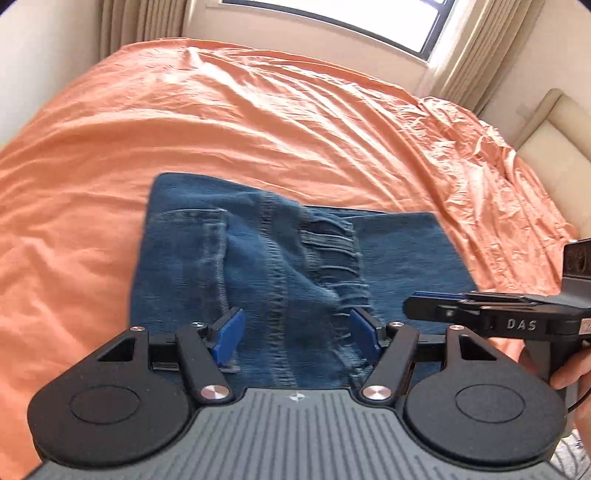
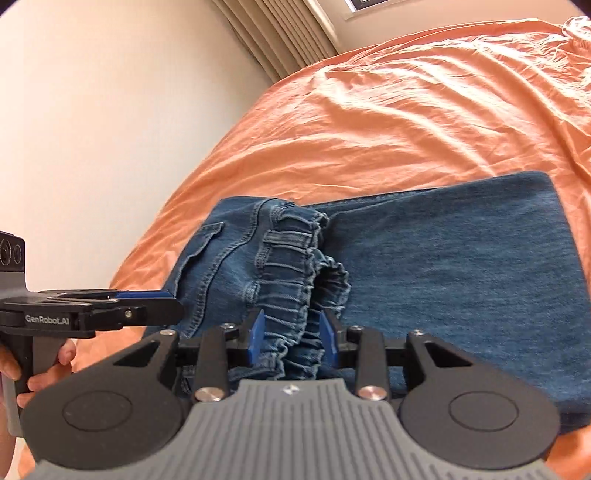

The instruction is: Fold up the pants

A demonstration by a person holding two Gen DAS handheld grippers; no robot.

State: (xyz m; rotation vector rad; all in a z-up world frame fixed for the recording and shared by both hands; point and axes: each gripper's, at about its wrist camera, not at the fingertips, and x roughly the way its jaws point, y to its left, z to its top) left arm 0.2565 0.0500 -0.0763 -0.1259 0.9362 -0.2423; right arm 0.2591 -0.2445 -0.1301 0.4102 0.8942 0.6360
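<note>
Blue jeans [image 1: 258,251] lie folded on the orange bed sheet [image 1: 258,122]. Their seat and elastic waistband [image 2: 291,273] lie over the folded legs [image 2: 461,266]. My left gripper [image 1: 295,336] is open, its blue pads straddling the denim near the seat seam. My right gripper [image 2: 291,336] is partly open with the gathered waistband between its pads; I cannot tell if they press it. The right gripper also shows in the left wrist view [image 1: 417,306], side on at the right. The left gripper also shows in the right wrist view [image 2: 173,304], at the left.
The orange sheet [image 2: 424,110] covers the whole bed and is wrinkled. A wall [image 2: 92,110] and curtains [image 2: 280,33] stand beyond the bed. A window [image 1: 332,14] is at the far end. A beige headboard [image 1: 561,144] is at the right.
</note>
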